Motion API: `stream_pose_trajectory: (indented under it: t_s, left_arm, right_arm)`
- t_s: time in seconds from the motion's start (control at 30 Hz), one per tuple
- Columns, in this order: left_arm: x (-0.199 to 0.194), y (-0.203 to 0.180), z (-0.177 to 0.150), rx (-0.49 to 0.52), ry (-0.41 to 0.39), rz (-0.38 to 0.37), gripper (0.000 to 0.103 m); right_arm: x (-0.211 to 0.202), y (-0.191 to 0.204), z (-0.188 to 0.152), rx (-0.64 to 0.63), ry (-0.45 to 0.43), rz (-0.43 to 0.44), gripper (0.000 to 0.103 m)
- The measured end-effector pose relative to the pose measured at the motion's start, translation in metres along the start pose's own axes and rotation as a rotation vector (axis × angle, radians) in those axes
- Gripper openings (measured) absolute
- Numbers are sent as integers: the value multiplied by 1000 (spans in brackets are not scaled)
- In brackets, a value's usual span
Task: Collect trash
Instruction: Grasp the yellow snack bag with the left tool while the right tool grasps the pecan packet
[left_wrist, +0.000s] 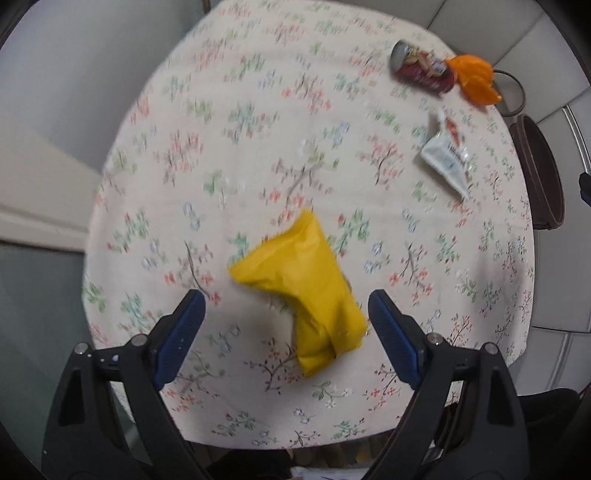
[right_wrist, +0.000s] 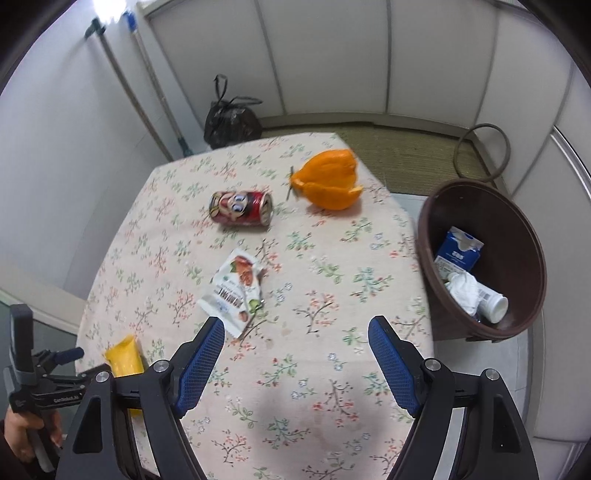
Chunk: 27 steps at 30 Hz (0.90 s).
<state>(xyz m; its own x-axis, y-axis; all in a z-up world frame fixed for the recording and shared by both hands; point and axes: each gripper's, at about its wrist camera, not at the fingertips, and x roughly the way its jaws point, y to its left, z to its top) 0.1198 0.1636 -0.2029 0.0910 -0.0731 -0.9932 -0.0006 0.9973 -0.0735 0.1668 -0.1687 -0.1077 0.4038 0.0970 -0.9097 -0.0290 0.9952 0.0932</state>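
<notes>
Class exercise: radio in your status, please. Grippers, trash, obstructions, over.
Left gripper open over yellow wrapper. Right gripper open, empty, near snack packet. Can, orange peel on table; bin alongside. Nothing obstructing.

A red can (right_wrist: 241, 208) and orange peel (right_wrist: 327, 181) lie near the table's (right_wrist: 332, 314) far edge, a torn wrapper (right_wrist: 234, 290) mid-table. Past the right edge stands a brown bin (right_wrist: 517, 236) holding a blue carton (right_wrist: 460, 247).

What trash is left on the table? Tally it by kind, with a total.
Wrappers: 2, yellow wrapper and white wrapper
Cans: 1, can
Peels: 1, orange peel
Total: 4 on the table; the items already in the bin are not counted.
</notes>
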Motion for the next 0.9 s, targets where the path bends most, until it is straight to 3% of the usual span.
stream_pose_trajectory:
  t_s: [0.13,0.23,0.33,0.4,0.5,0.63,0.9]
  left_arm:
    - [19,4,-8,-56,55,-84,86]
    - [28,3,-9,-83,56,-119,75]
    - [35,2,-7,-108,54,-149,55]
    - [38,1,-5,-124,52,-154,32]
    - [35,1,1,-119,19,-145,24]
    - [11,-2,17,-73,-78,-129,16]
    - [-18,-10,44,35,-232,-65,15]
  right_arm:
    - [17,16,0,-32,41,-14,82]
    - [24,24,1,-46,42,-42,82]
    - [29,28,4,-44,41,-46,82]
    - [33,29,5,-39,50,-45,82]
    - [41,27,5,-37,66,-54,82]
    - [51,21,7,-17,81,-67,82]
    - [86,16,9,78,151,-26,82]
